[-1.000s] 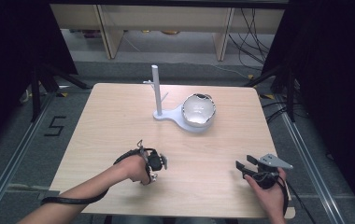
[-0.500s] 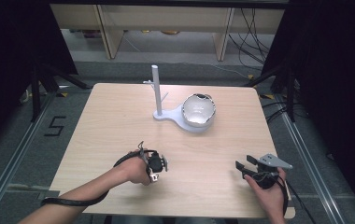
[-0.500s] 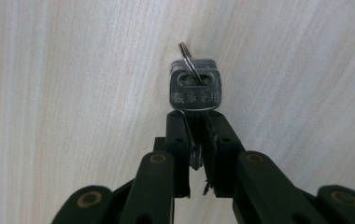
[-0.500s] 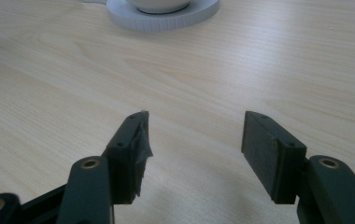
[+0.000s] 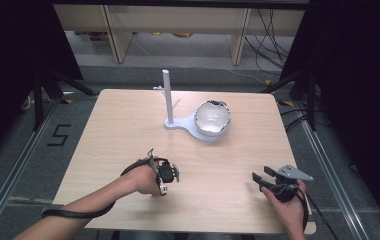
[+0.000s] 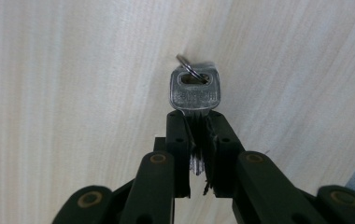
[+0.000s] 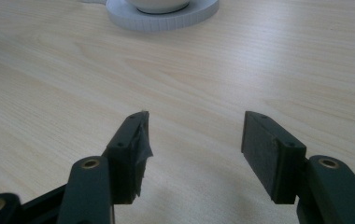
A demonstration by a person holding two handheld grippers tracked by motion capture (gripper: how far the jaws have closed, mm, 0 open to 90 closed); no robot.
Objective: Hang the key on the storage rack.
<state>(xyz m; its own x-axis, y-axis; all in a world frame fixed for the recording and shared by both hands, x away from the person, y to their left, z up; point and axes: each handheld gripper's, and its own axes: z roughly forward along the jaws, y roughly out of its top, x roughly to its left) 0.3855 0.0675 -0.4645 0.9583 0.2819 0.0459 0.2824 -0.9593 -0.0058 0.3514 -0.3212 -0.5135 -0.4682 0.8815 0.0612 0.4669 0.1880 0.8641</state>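
The pale wooden tabletop (image 5: 108, 130) is seen from the high view, with a white stand (image 5: 167, 100) set at its far middle: an upright post with short pegs, joined to a round base. On that base a glossy bowl (image 5: 212, 118) is seated, and its rim and the base edge (image 7: 166, 18) are also caught at the top of the right gripper view.

The right gripper (image 5: 260, 181) is held at the near right corner, well apart from the stand. Its jaws are spread wide over bare wood, and nothing is held between them.

The left gripper (image 5: 170, 173) is held near the front middle of the tabletop. Against the pictures from a second and half a second ago, it is found shifted slightly to the right and forward, towards the stand, while the right gripper is found unmoved.

In the left gripper view the jaws are pressed together on the blade of a small silver key (image 6: 194, 91), so that the bow sticks out beyond the tips. A thin split ring (image 6: 189, 72) is threaded through the bow's hole. Whether the key is clear of the wood cannot be told.

The grasp is therefore judged to be made and the carry just begun; the stand and bowl are not yet reached.
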